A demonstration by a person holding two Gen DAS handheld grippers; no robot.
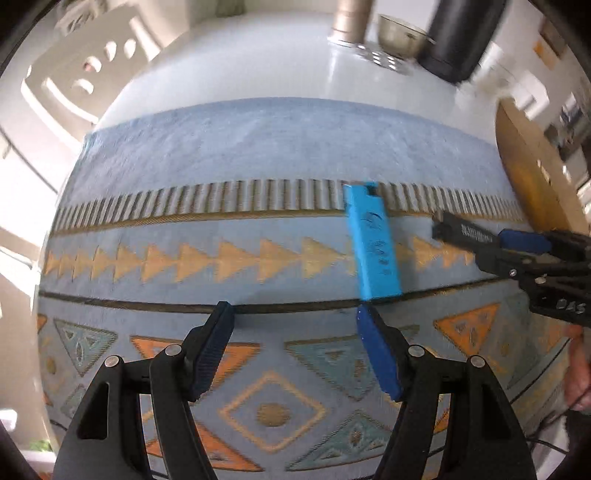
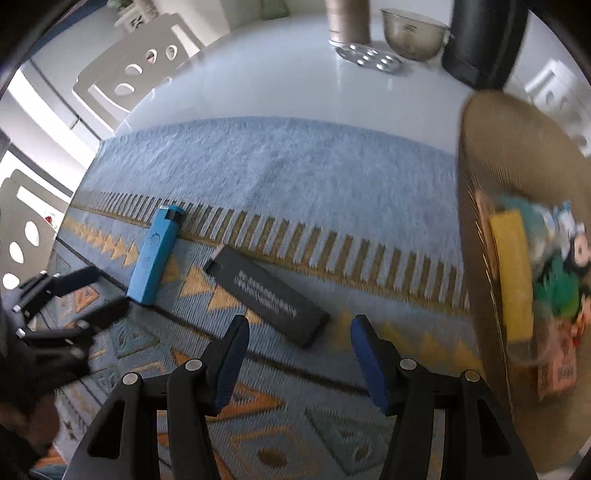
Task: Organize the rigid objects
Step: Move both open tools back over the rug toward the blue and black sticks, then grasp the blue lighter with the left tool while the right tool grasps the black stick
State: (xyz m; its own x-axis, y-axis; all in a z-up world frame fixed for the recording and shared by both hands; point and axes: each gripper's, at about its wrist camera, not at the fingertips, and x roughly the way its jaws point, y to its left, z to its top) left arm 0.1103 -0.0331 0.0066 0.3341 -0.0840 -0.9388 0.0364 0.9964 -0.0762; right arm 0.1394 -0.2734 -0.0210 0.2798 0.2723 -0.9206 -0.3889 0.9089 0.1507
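Note:
A light blue bar-shaped lighter (image 1: 371, 240) (image 2: 155, 254) lies on the patterned blue mat (image 1: 258, 147). To its right lies a black bar with white lettering (image 2: 269, 295) (image 1: 465, 232). My left gripper (image 1: 293, 308) (image 2: 110, 290) hangs open just short of the blue bar's near end, and its right fingertip is close to that end. My right gripper (image 2: 300, 321) (image 1: 493, 250) is open over the black bar's near end. That end sits between the fingers with a gap on each side.
A cardboard box (image 2: 480, 184) (image 1: 528, 184) holding a yellow block and colourful toys stands at the mat's right edge. At the back of the white table are a metal cylinder (image 2: 349, 22), a dimpled metal tray (image 2: 369, 57), a glass bowl (image 2: 413, 33) and a black container (image 2: 476, 40). White chairs stand at the left.

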